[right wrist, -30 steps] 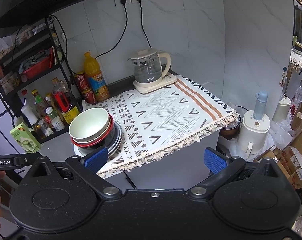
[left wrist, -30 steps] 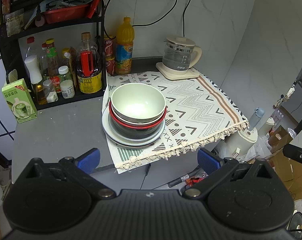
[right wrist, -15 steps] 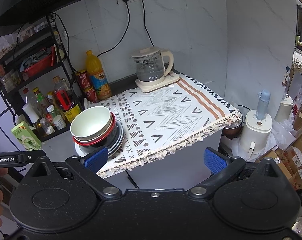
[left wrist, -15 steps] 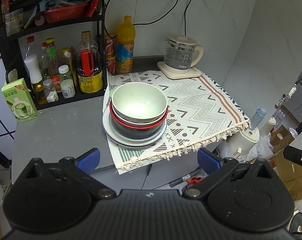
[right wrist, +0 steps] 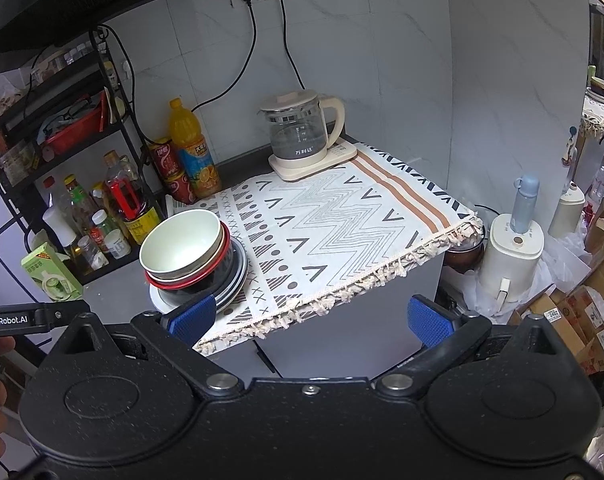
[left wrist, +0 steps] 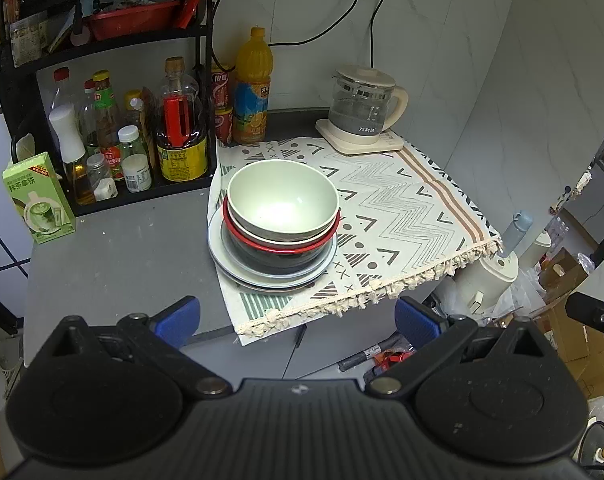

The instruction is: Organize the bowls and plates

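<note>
A pale green bowl [left wrist: 282, 199] sits on top of a stack: under it a red-rimmed bowl [left wrist: 280, 243], a dark bowl [left wrist: 278, 261] and pale plates [left wrist: 238, 268], at the left edge of the patterned cloth [left wrist: 397, 208]. The stack also shows in the right wrist view [right wrist: 182, 245]. My left gripper [left wrist: 297, 320] is open and empty, held back from the counter's front edge in front of the stack. My right gripper [right wrist: 309, 320] is open and empty, further right and back from the cloth's fringe.
A glass kettle [left wrist: 361, 106] on its base stands at the back of the cloth. An orange drink bottle [left wrist: 252, 88] and red cans stand behind the stack. A black rack of bottles [left wrist: 114, 132] and a green carton [left wrist: 38, 200] are at left. Floor clutter lies at right.
Both grippers have drifted slightly closer to the counter; the stack looks a little larger. Nothing on the counter has moved.
</note>
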A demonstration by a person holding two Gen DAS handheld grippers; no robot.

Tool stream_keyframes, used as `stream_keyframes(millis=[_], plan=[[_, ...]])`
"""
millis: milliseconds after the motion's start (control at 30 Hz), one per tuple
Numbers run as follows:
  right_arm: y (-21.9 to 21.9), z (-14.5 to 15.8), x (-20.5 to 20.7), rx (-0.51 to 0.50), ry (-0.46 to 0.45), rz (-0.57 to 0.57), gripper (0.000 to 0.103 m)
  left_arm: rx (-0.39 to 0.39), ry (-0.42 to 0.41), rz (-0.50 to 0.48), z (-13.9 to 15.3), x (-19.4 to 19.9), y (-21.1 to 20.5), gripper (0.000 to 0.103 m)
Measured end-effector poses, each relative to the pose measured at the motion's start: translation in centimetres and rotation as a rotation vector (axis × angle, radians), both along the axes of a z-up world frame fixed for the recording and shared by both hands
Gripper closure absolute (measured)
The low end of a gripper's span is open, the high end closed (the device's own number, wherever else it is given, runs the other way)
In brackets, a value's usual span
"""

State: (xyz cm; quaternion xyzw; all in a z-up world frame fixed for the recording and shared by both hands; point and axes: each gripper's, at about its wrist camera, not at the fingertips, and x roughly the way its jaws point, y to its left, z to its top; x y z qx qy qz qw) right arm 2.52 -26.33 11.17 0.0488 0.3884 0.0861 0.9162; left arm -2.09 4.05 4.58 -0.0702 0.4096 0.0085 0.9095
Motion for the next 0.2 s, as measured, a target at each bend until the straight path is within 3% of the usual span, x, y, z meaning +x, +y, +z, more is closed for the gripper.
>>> stream_keyframes(millis=[200], plan=[[0.60, -0.45, -0.31, -0.003, 0.015, -0.002, 0.000, -0.005, 0.003, -0.006, -0.34, 0.19, 0.95, 0.001]])
